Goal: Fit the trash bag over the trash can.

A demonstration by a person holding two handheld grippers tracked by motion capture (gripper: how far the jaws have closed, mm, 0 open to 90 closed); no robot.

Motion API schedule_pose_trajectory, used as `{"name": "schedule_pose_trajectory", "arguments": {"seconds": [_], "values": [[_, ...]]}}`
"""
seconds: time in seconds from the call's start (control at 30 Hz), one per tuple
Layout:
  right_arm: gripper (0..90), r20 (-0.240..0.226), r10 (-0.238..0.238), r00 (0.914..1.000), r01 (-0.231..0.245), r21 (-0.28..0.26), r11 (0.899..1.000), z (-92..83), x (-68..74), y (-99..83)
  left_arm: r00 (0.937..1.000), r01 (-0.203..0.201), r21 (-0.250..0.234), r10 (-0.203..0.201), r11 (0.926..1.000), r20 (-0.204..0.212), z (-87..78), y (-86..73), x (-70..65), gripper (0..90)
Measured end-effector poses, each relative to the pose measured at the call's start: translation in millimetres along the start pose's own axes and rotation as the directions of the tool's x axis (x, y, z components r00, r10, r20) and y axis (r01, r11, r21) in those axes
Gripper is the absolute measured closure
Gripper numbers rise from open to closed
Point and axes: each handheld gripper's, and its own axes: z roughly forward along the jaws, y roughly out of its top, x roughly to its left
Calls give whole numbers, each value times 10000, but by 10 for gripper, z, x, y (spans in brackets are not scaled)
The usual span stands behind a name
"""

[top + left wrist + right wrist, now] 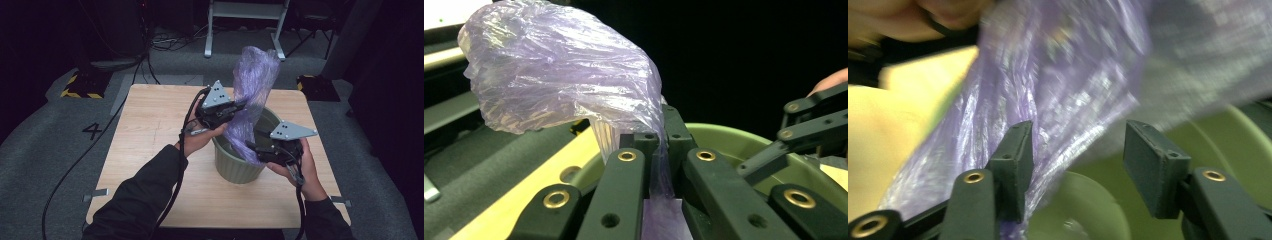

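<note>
High view: purple plastic bag (252, 95) standing partly inside green bin (240, 167) on the surface (155, 135), mostly billowing above the rim. Left tool (241, 106) pinching the film; right tool (251, 146) spread beside it. Lining barely begun; spreading over the rim left.

Purple plastic bag (1058, 95) between spread jaws — green bin (1088, 205) below
</note>
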Motion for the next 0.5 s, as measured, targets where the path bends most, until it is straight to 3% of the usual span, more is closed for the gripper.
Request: {"name": "schedule_pose_trajectory", "arguments": {"seconds": [0.17,0.27,0.37,0.5], "values": [[474,1018,295,9944,-326,290,9990,118,-111,67,9991,-240,-186,233,9995,-348,-9,31,50,882],[456,1499,293,9883,-360,425,9984,189,-165,95,9991,24,-128,-29,9999,-427,10,-20,115,882],[441,1475,365,9884,-441,485,9978,219,-185,94,9990,192,-67,-194,9998,-400,18,-98,132,882],[420,964,468,9942,-492,225,9985,173,-167,66,9996,141,-63,-142,9999,-245,5,-198,63,882]]}}
